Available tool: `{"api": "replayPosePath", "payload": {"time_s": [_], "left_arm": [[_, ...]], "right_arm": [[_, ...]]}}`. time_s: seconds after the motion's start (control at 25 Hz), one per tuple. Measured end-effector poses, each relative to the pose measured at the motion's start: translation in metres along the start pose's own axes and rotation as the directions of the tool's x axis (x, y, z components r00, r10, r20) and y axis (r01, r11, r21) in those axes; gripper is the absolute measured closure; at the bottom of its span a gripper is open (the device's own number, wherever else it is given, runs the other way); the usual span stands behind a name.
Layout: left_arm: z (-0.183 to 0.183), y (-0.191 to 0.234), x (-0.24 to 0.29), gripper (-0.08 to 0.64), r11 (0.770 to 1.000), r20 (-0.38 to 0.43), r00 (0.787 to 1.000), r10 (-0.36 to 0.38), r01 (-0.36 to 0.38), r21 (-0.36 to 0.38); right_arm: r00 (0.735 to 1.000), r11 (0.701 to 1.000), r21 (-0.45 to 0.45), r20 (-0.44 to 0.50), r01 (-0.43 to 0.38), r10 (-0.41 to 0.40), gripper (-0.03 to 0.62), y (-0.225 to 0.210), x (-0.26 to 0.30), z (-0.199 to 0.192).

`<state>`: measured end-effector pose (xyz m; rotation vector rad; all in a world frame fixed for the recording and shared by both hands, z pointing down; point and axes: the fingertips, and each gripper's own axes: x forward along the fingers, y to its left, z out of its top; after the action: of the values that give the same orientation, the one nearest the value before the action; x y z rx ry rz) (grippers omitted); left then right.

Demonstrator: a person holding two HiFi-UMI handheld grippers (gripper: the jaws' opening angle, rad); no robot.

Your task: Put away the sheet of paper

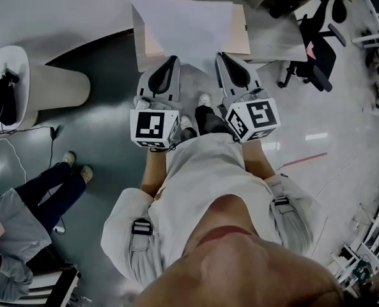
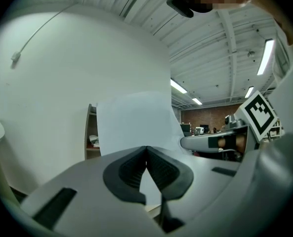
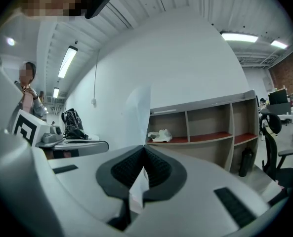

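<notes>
A white sheet of paper (image 1: 186, 27) is held out flat in front of the person, over the top of a low wooden shelf unit (image 1: 240, 38). My left gripper (image 1: 174, 60) is shut on the sheet's near left edge and my right gripper (image 1: 221, 56) is shut on its near right edge. In the left gripper view the sheet (image 2: 134, 125) rises up from the closed jaws of the left gripper (image 2: 146, 149). The right gripper view catches the sheet (image 3: 139, 107) nearly edge on, pinched in the right gripper (image 3: 144, 151).
The shelf unit (image 3: 205, 127) has open compartments; one holds a crumpled white cloth (image 3: 161, 135), and a dark bottle (image 3: 243, 162) stands low at its right. A black office chair (image 1: 317, 43) is to the right, a round white stand (image 1: 45, 85) to the left, and a seated person (image 1: 23, 222) at the lower left.
</notes>
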<state>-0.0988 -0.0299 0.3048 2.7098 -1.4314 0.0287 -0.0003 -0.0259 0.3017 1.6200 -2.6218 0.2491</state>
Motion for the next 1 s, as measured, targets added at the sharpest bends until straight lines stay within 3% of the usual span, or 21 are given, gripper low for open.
{"api": "replayPosePath", "payload": {"time_s": [0.48,1.0], "left_arm": [[0.024,0.026,0.070,0.538,0.989,0.006,0.992,0.129,-0.130,0.068],[-0.005,0.029,0.128,0.538,0.972,-0.075,0.970,0.230,-0.225,0.073]], "right_arm": [[0.985,0.987,0.018,0.060,-0.162,0.161,0.574,-0.044,0.068,0.028],[0.966,0.962,0.089,0.006,-0.258,0.259,0.574,-0.096,0.100,0.005]]}}
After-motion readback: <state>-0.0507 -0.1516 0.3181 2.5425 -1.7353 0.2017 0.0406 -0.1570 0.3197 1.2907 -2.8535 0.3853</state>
